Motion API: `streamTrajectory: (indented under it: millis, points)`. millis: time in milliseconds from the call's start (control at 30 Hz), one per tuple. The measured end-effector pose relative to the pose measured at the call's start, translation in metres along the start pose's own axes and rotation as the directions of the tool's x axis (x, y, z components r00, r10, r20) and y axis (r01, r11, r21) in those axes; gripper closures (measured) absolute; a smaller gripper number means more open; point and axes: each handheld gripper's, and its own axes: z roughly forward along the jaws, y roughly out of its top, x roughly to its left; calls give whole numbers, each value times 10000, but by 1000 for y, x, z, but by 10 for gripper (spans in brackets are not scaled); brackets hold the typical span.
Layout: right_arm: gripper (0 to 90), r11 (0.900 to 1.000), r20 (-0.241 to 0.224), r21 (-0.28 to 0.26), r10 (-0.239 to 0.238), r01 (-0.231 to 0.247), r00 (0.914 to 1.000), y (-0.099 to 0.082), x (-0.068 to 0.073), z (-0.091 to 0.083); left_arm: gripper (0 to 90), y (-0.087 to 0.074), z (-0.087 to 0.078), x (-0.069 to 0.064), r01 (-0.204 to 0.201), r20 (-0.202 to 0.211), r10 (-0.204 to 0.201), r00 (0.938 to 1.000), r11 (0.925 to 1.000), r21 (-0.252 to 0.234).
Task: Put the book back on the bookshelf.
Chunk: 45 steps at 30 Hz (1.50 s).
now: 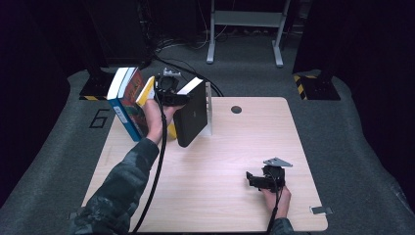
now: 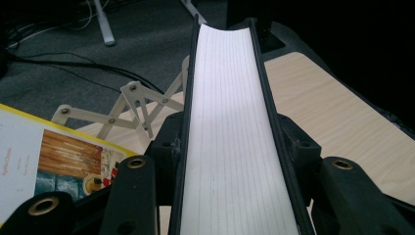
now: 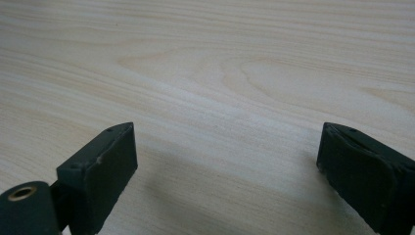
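Pale wood surface [image 1: 215, 161] on grey carpet, a dark round hole [image 1: 236, 109] near its far edge at about 12 o'clock. Beyond, at 12 o'clock on the floor, a grey metal frame [image 1: 244, 29] with cables [image 1: 191, 66] trailing toward the surface.

At 10 o'clock, leaning books [image 1: 128, 102]: a blue-spined one outermost, tilted left, a yellow-edged one behind the left hand [image 1: 155, 117]. Just right of them, black book [image 1: 192, 115], tilted, page edge up, leaning beside a white rack [image 1: 209, 110] that stands at its right and blocks it on that side.

Left claw [image 1: 169, 95] pinching black book at its top, covers pressed between both jaws. From the left gripper view, white page block [image 2: 230, 142] running straight away between the black covers, jaws tight on either side; white lattice arms of the rack [image 2: 132, 110] visible behind at 10 o'clock, and a yellow-bordered cover [image 2: 54, 161] at 8 o'clock — details hidden from above.

Right claw [image 1: 255, 180] at 5 o'clock of the surface, well apart from the books, held low by the right hand [image 1: 276, 198]. From the right gripper view, jaws spread wide, bare wood grain [image 3: 205, 88] between them, nothing gripped.
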Motion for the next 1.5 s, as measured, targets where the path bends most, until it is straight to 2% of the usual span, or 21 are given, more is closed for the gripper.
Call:
streamTrajectory:
  millis: [300, 433, 800, 1033, 1067, 1167, 1200, 1333, 1433, 1500]
  points:
    - [79, 10000, 19, -85, 35, -35, 10000, 0, 0, 0, 531, 4, 23, 3, 356, -434, -361, 9984, 9993, -119]
    - [80, 9999, 10, -119, 42, -41, 10000, 0, 0, 0, 531, 0, 34, 3, 552, -583, -558, 9967, 9984, -107]
    - [86, 9999, 5, -158, -11, 11, 10000, -1, 0, -1, 530, -18, 60, 2, 586, -724, -581, 9957, 9983, 42]
    - [87, 9999, 13, -158, -27, 27, 10000, -1, 0, -1, 529, -26, 61, 4, 711, -765, -710, 9945, 9975, -12]
    - [88, 9999, 20, -142, -41, 41, 10000, -1, 1, -1, 528, -28, 60, 4, 575, -771, -576, 9954, 9983, -30]
    - [89, 9999, 10, -91, -86, 86, 10000, -1, 0, -1, 527, -30, 59, 4, 564, -762, -566, 9955, 9984, -41]
    - [90, 9999, 16, -89, -88, 88, 10000, -1, 1, -1, 526, -33, 58, 4, 661, -712, -670, 9952, 9977, -144]
    - [92, 9999, 15, -57, -141, 142, 9999, 0, 1, 0, 523, -37, 56, 7, 608, -600, -613, 9963, 9981, -97]
    - [94, 9999, 23, -57, -144, 144, 9999, -1, 1, 0, 521, -37, 54, 9, 410, -527, -408, 9978, 9992, 39]
    - [95, 9999, 38, -54, -145, 145, 9999, -1, 1, 0, 516, -35, 53, 7, 21, -434, -8, 9991, 9995, 300]
